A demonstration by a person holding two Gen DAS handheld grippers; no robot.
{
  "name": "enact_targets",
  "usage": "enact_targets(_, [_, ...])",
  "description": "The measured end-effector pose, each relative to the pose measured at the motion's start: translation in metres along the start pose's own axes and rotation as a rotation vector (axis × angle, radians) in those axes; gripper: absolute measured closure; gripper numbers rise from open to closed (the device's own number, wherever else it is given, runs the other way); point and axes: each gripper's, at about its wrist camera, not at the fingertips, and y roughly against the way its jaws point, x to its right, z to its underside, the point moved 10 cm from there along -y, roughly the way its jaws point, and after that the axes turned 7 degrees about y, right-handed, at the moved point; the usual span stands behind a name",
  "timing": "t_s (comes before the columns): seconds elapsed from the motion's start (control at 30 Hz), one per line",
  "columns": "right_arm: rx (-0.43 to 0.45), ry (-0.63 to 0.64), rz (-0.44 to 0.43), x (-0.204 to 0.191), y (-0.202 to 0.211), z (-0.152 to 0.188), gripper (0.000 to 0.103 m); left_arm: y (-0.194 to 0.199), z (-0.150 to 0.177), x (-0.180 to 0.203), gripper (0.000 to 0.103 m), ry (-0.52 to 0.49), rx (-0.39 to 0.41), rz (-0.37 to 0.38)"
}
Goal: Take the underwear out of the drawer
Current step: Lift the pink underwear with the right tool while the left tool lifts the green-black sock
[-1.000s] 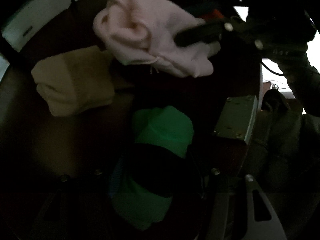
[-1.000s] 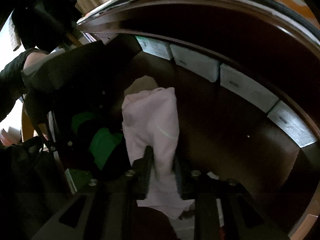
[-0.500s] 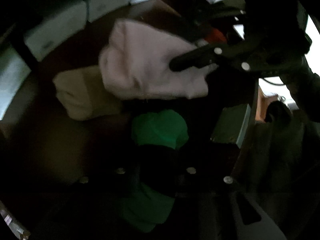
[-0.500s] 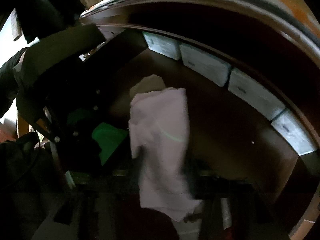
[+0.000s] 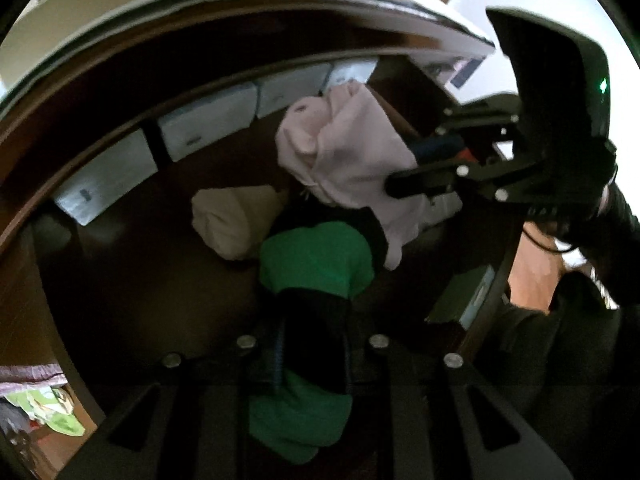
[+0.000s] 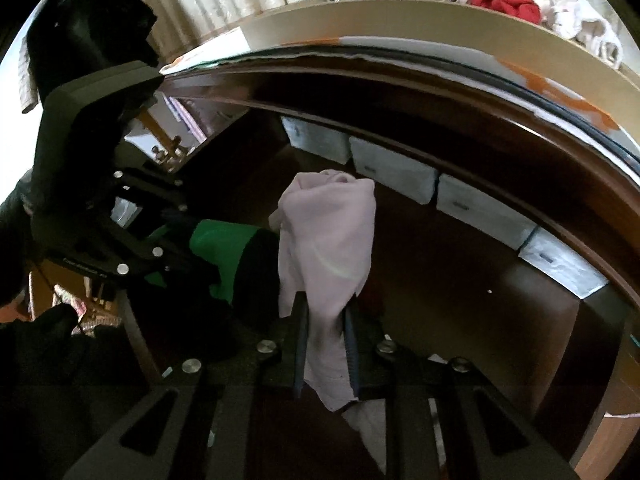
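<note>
My left gripper is shut on green-and-black underwear and holds it above the dark wooden drawer. It also shows in the right wrist view. My right gripper is shut on pale pink underwear, lifted above the drawer floor. The pink piece hangs from the right gripper's fingers in the left wrist view. A beige folded piece lies on the drawer floor behind the green one.
Several white boxes line the drawer's back wall, also in the left wrist view. The desk top edge overhangs the drawer, with red and white clothes on top. A metal bracket sits at the drawer's right side.
Both grippers have risen and pulled back from the drawer with their garments. The views now show the desk edge above; the beige piece stays on the drawer floor.
</note>
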Motion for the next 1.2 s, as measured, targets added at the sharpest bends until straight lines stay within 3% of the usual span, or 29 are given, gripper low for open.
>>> enact_targets(0.13, [0.001,0.016,0.041,-0.001,-0.003,0.001,0.085,0.036,0.002,-0.017,0.085,0.03,0.052,-0.017])
enact_targets(0.43, [0.087,0.03,0.066,-0.012,0.012,-0.005,0.087,0.072,-0.016,-0.029,0.085,0.136,0.24,-0.028])
enact_targets(0.83, [0.181,0.04,0.101,-0.024,0.022,-0.009,0.087,0.061,-0.035,-0.027,0.085,0.24,0.404,-0.029])
enact_targets(1.2, [0.25,0.043,0.131,-0.026,0.036,-0.012,0.087,0.072,-0.04,-0.018,0.085,0.233,0.488,-0.048])
